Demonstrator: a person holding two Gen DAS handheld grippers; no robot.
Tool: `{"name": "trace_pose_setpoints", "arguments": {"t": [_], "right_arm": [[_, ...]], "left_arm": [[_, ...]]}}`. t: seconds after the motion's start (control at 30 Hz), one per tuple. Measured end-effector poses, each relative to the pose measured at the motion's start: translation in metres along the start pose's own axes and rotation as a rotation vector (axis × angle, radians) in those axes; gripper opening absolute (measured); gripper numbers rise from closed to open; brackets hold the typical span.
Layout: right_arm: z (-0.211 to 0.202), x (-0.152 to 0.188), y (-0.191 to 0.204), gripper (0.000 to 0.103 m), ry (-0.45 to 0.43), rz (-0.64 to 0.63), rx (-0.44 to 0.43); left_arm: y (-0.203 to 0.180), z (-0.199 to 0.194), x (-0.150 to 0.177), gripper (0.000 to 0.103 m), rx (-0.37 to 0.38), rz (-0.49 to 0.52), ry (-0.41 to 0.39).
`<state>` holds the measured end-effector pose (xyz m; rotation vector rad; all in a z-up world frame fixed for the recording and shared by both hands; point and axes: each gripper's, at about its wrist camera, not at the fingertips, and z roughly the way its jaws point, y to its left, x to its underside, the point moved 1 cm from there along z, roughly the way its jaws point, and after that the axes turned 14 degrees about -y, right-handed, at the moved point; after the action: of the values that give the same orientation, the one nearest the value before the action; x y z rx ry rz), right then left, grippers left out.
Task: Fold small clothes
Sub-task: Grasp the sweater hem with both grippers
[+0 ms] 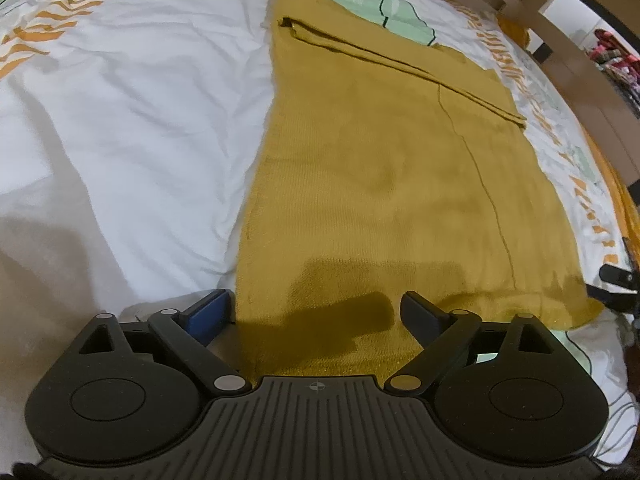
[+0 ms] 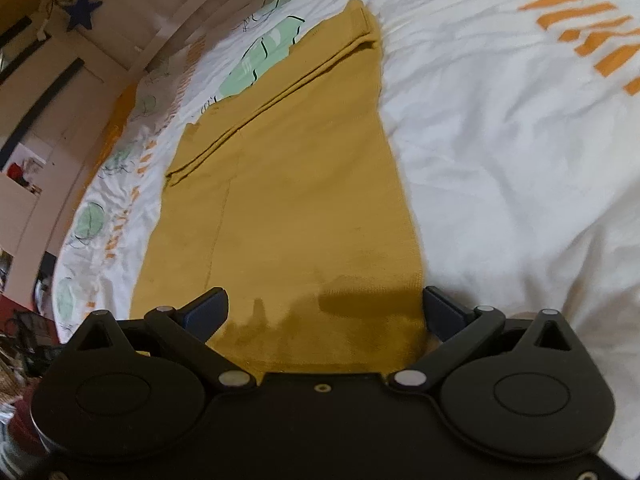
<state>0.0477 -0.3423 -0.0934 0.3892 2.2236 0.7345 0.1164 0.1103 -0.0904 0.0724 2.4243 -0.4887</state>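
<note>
A mustard-yellow knit garment lies flat on the bed, partly folded, with a sleeve laid diagonally across its far part. It also shows in the right wrist view. My left gripper is open and empty, its jaws spread over the garment's near left edge. My right gripper is open and empty, its jaws spread over the garment's near right edge. The tip of the other gripper shows at the right edge of the left wrist view.
The bed has a white duvet with orange and green prints, also in the right wrist view. A wooden bed frame runs along the far side. A wall with a blue star stands beyond it.
</note>
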Motion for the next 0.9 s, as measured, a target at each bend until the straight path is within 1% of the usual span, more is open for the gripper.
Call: {"name": "trace_pose_setpoints", "arguments": {"t": [0.07,0.1,0.13,0.17,0.2,0.23,0.27,0.3,0.33,0.43,0.47,0.5,0.57,0.67,0.77,0.8,0.9], "right_arm": [[-0.002,0.001,0.000,0.102,-0.003,0.001,-0.006],[-0.003,0.001,0.001,0.099,-0.009,0.001,-0.009],[-0.004,0.001,0.000,0.096,-0.012,0.006,-0.014],[-0.006,0.002,0.000,0.087,-0.014,0.014,-0.021],[-0.007,0.002,-0.001,0.078,-0.015,0.024,-0.024],[-0.009,0.003,-0.002,0.074,-0.017,0.029,-0.024],[-0.010,0.003,-0.002,0.068,-0.020,0.029,-0.018],[-0.010,0.003,-0.002,0.064,-0.019,0.026,-0.015],[-0.011,0.003,0.000,0.062,-0.015,0.021,-0.013],[-0.010,0.004,0.004,0.051,0.001,-0.001,-0.005],[-0.010,0.005,0.005,0.035,0.002,-0.006,0.001],[-0.010,0.006,0.006,0.008,0.006,-0.007,-0.002],[-0.012,0.008,0.008,0.010,0.001,-0.003,-0.024],[-0.020,0.007,0.012,0.010,-0.039,-0.008,-0.043],[-0.032,-0.001,0.010,0.010,-0.113,0.036,-0.074],[-0.036,-0.004,0.009,0.008,-0.138,0.050,-0.080],[-0.044,-0.010,0.006,0.008,-0.176,0.053,-0.060]], "left_arm": [[-0.001,0.000,0.000,0.091,0.003,0.009,0.002],[0.000,-0.001,0.001,0.089,0.009,0.007,-0.002],[0.001,-0.003,0.001,0.084,0.016,0.004,-0.007],[0.002,-0.004,0.001,0.078,0.023,-0.001,-0.014],[0.003,-0.006,0.001,0.063,0.020,-0.009,-0.023],[0.004,-0.008,0.001,0.048,0.012,-0.017,-0.031],[0.007,-0.009,0.002,0.042,0.009,-0.032,-0.037],[0.009,-0.010,0.002,0.030,0.012,-0.052,-0.040],[0.013,-0.010,0.003,0.022,0.021,-0.074,-0.039],[0.017,-0.011,0.002,0.014,0.036,-0.107,-0.039],[0.016,-0.011,0.002,0.013,0.040,-0.104,-0.042],[0.014,-0.012,0.002,0.010,0.042,-0.093,-0.046],[0.010,-0.014,0.002,0.008,0.046,-0.072,-0.061],[0.005,-0.023,0.000,0.007,0.059,-0.053,-0.117],[0.005,-0.036,-0.007,0.007,0.078,-0.072,-0.189],[0.005,-0.040,-0.009,0.007,0.082,-0.081,-0.208],[0.009,-0.049,-0.013,0.007,0.068,-0.101,-0.245]]}}
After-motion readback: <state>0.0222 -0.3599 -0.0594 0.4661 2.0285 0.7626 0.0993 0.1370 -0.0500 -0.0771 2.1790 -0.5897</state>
